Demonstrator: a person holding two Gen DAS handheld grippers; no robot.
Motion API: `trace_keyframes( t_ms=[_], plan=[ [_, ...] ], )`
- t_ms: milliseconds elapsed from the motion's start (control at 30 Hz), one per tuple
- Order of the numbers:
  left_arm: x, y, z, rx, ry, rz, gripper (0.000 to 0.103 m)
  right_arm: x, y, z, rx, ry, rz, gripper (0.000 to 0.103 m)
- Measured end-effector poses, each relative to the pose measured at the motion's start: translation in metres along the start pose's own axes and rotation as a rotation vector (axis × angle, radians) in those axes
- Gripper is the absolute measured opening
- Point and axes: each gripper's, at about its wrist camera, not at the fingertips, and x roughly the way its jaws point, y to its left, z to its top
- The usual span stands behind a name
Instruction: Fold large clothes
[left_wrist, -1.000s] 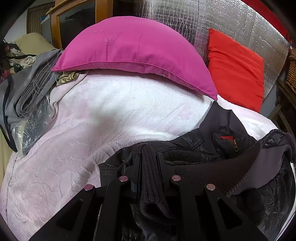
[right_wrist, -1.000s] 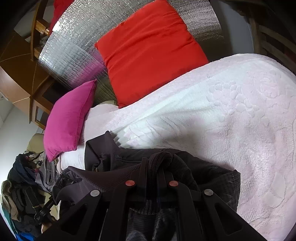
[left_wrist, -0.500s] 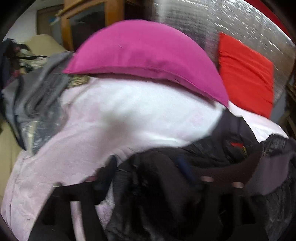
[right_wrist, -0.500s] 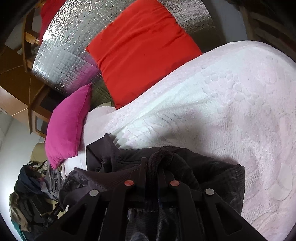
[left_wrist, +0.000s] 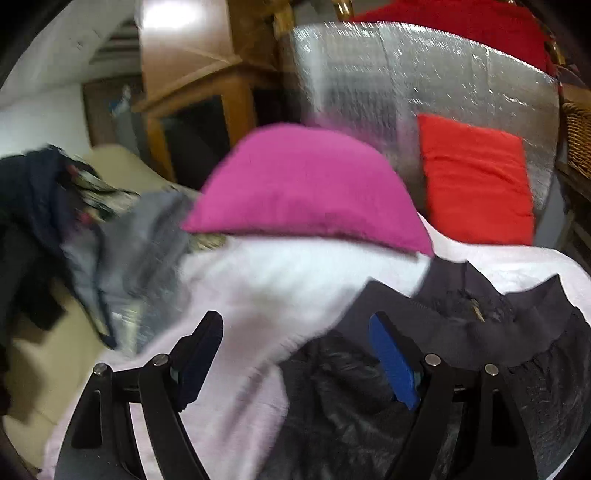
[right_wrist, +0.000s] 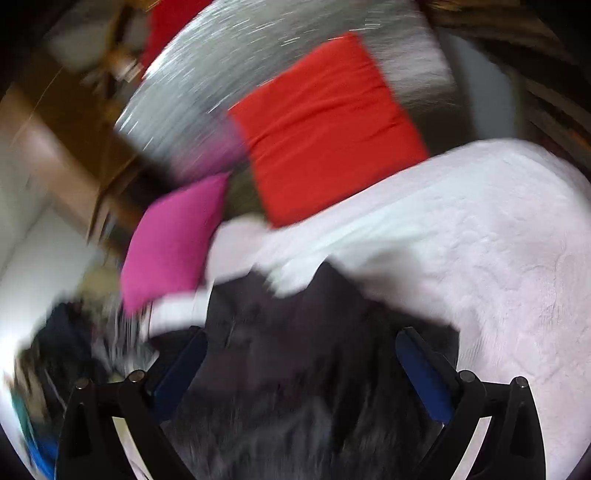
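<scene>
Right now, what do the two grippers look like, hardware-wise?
Both match: the left gripper and right gripper have black angular linkage fingers with round silver pivot pins and flat blue pads inside the tips. No cables, markings, hands or sleeves show.

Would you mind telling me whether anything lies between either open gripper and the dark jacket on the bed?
Nothing visible does. The dark jacket lies directly below the left gripper and the right gripper, both open, with nothing between their fingers.
</scene>
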Motion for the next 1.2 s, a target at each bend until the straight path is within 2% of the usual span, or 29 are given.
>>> trace_keyframes(
  t_ms=[100,200,267,367,467,500,567,633,700,800,900,967,1000,1033,1067,1100,1133,1200],
  plan=[
    [-0.014,0.006,-0.004,-0.002,0.014,-0.054,0.082,-0.007,0.007,-0.025,-0.109,0.025,-0.128,0.103],
    [-0.021,-0.003,-0.023,0.041,0.057,-0.125,0.082,-0.001,-0.009,-0.036,-0.099,0.072,-0.199,0.103],
    [-0.023,-0.019,-0.039,0.074,0.072,-0.18,0.082,0.004,-0.019,-0.041,-0.075,0.103,-0.2,0.091],
    [-0.021,-0.047,-0.056,0.126,0.101,-0.219,0.082,0.016,-0.025,-0.044,-0.083,0.146,-0.2,0.08],
    [-0.013,-0.073,-0.063,0.134,0.141,-0.257,0.082,0.033,-0.028,-0.048,-0.1,0.195,-0.23,0.079],
    [-0.01,-0.078,-0.065,0.137,0.154,-0.263,0.082,0.036,-0.03,-0.051,-0.094,0.206,-0.237,0.076],
    [0.004,-0.092,-0.071,0.159,0.204,-0.259,0.082,0.042,-0.033,-0.053,-0.091,0.233,-0.256,0.01],
    [0.028,-0.101,-0.079,0.169,0.305,-0.238,0.08,0.036,-0.027,-0.054,-0.118,0.222,-0.273,0.009],
    [0.04,-0.1,-0.08,0.15,0.336,-0.224,0.071,0.024,-0.026,-0.052,-0.115,0.192,-0.288,0.009],
    [0.044,-0.084,-0.071,0.081,0.332,-0.206,0.07,0.025,-0.044,-0.053,-0.057,0.193,-0.316,0.009],
    [0.041,-0.057,-0.063,0.042,0.289,-0.166,0.07,0.036,-0.048,-0.06,-0.057,0.216,-0.304,0.01],
    [0.042,-0.031,-0.061,0.008,0.28,-0.149,0.07,0.032,-0.051,-0.06,-0.028,0.184,-0.28,0.015],
    [0.042,-0.024,-0.062,-0.009,0.283,-0.142,0.071,0.029,-0.054,-0.059,-0.001,0.173,-0.262,0.019],
    [0.043,-0.011,-0.062,-0.042,0.285,-0.135,0.072,0.026,-0.058,-0.058,0.022,0.16,-0.25,0.029],
    [0.044,0.001,-0.063,-0.076,0.287,-0.133,0.072,0.023,-0.06,-0.057,0.032,0.148,-0.249,0.052],
    [0.046,0.007,-0.065,-0.095,0.292,-0.135,0.073,0.019,-0.061,-0.056,0.041,0.129,-0.251,0.067],
    [0.047,0.013,-0.065,-0.112,0.298,-0.138,0.073,0.015,-0.06,-0.054,0.048,0.099,-0.248,0.075],
    [0.044,0.011,-0.063,-0.118,0.298,-0.159,0.073,0.009,-0.048,-0.049,0.03,0.073,-0.221,0.075]
  ],
)
